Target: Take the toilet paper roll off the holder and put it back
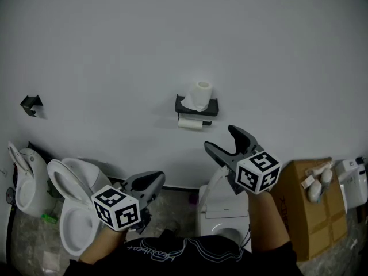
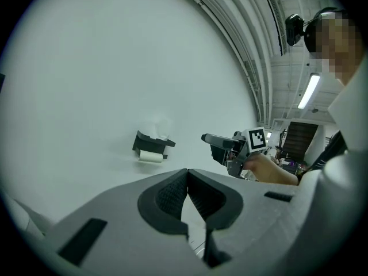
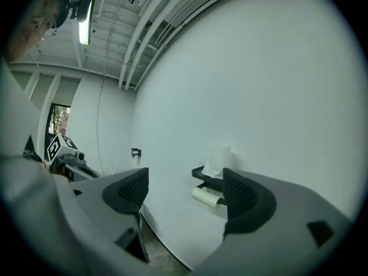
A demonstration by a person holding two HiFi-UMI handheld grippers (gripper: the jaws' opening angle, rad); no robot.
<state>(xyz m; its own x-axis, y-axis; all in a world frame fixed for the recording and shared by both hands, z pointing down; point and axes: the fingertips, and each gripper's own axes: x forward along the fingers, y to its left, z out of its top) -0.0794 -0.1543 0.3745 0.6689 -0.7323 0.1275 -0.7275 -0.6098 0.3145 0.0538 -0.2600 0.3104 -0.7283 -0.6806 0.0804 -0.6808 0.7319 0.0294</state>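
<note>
A black holder (image 1: 196, 106) is fixed to the white wall. One white toilet paper roll (image 1: 191, 121) hangs under it on the bar, and a second roll (image 1: 200, 93) stands upright on its top shelf. My right gripper (image 1: 223, 139) is open and empty, raised below and to the right of the holder, well short of it. In the right gripper view the holder (image 3: 208, 181) and hanging roll (image 3: 205, 196) show between the jaws. My left gripper (image 1: 150, 180) is low, shut and empty; its view shows the holder (image 2: 150, 143) far off and the right gripper (image 2: 214, 140).
Two toilets (image 1: 72, 211) (image 1: 24, 180) stand at the lower left and a third toilet's tank (image 1: 225, 207) is below the right gripper. A cardboard box (image 1: 313, 209) with white items on it sits at the right. A small black bracket (image 1: 31, 103) is on the wall at left.
</note>
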